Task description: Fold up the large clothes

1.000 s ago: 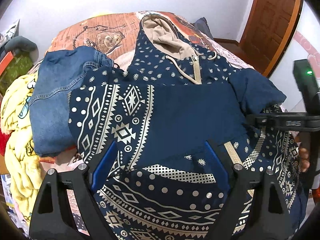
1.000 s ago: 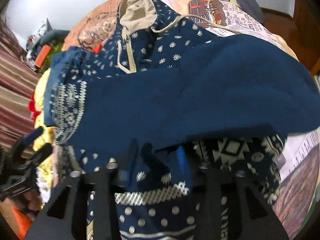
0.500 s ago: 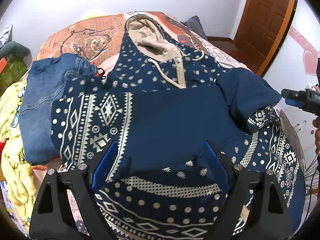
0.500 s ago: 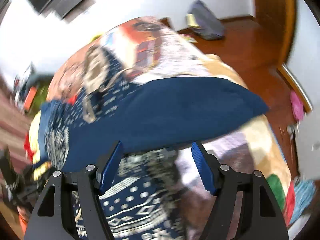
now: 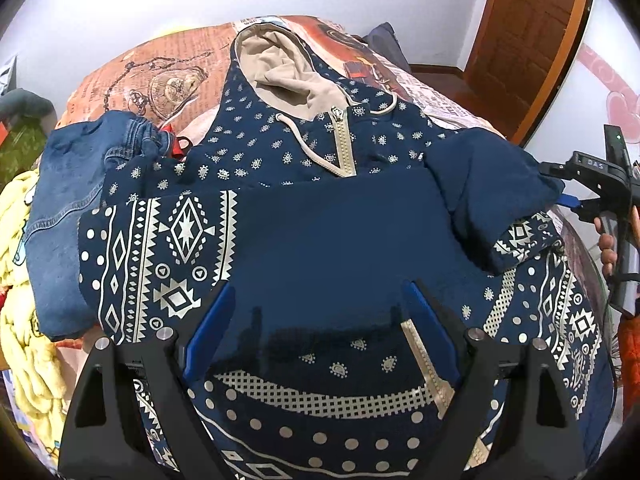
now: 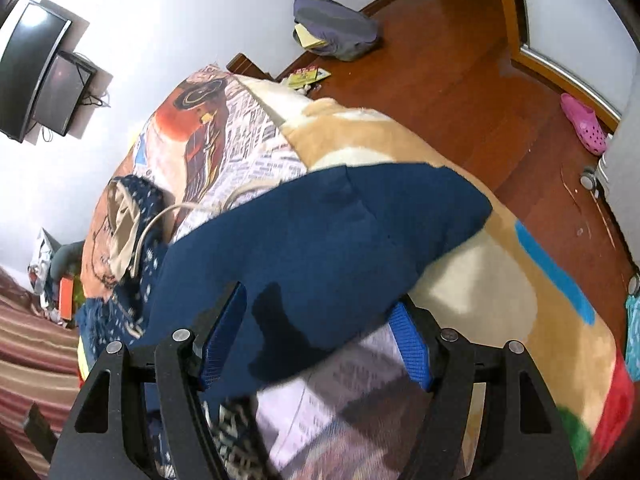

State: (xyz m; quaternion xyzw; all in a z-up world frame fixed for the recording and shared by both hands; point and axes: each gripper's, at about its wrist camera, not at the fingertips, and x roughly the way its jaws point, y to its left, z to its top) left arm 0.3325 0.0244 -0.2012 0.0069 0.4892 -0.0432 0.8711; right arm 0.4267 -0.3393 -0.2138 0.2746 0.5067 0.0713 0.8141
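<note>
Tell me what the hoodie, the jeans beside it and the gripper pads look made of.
Hoodie: soft knit, probably cotton fleece, matte navy with a pale printed pattern; it drapes in thick folds, beige lining in the hood.
Jeans: denim, with faded blue weave and stitched seams.
Left gripper pads: blue, ribbed, likely rubber or plastic; finish hard to tell.

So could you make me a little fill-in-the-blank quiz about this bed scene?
1. The hoodie lies on the ____.
2. The hood's lining is ____.
3. Folded ____ lie beside the hoodie.
4. The shoe on the floor is ____.

Missing words: bed; beige; jeans; pink
</note>
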